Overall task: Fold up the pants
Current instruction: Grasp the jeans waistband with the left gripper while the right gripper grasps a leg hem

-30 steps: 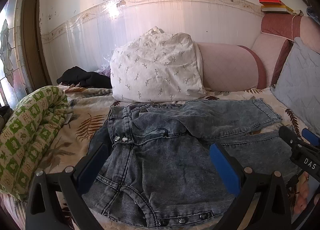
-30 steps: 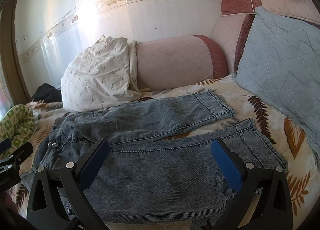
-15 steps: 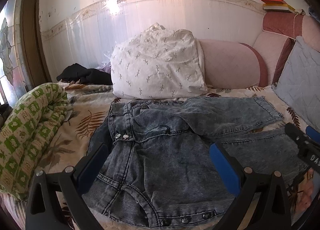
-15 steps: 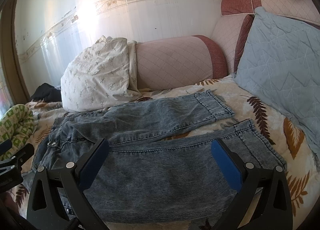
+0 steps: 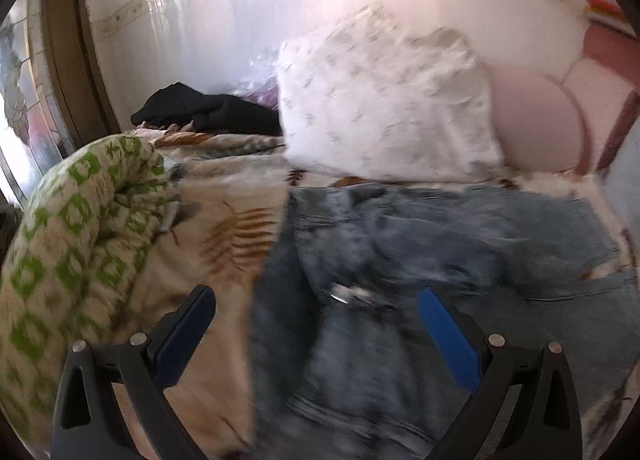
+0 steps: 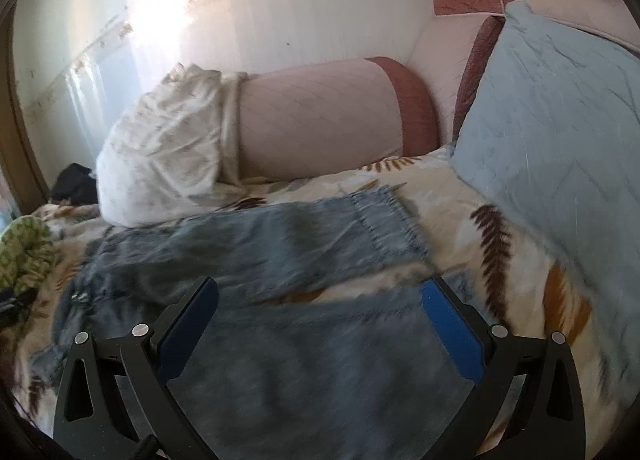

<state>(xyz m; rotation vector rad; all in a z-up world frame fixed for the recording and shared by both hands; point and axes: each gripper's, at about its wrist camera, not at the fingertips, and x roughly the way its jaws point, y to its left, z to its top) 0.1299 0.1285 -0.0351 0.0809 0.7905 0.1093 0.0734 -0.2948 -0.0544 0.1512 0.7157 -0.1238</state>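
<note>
Leaf-print bedspread (image 6: 460, 195) under blurred jeans (image 6: 304, 340); left tool (image 5: 316, 308) and right tool (image 6: 318, 300) both wide, empty

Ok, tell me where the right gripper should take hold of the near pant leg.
Probably at the near leg's hem, from above: that free edge lies flat on the bedspread, just ahead of the open right gripper. Motion blur hides finer detail.
</note>
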